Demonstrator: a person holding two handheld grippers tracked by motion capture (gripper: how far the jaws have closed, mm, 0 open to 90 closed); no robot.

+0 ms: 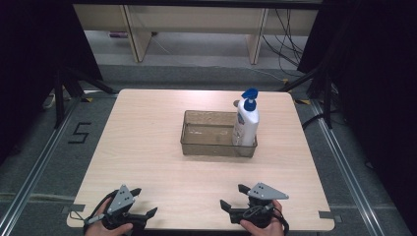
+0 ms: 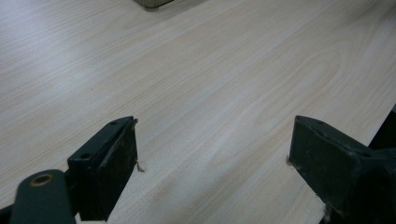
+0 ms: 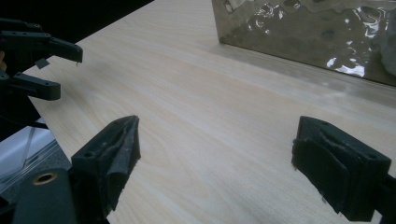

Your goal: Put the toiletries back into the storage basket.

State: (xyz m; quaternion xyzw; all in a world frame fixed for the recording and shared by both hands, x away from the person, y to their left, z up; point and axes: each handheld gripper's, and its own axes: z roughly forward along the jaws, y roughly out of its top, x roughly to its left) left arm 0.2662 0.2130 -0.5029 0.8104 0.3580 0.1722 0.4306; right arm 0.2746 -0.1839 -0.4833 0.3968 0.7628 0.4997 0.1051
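Observation:
A smoky clear plastic bin sits in the middle of the wooden table. A white bottle with a blue pump cap stands upright inside the bin's right end. My left gripper rests at the table's near left edge, held by a hand, jaws open and empty. My right gripper is at the near right, also open with nothing in it. In the left gripper view the left gripper spans bare wood. In the right gripper view the right gripper faces the bin, well short of it.
Bare tabletop lies between both grippers and the bin. The right gripper view has the left gripper at its left, by the table's edge. Black stands and curtains flank the table; cables and pale furniture legs lie beyond its far side.

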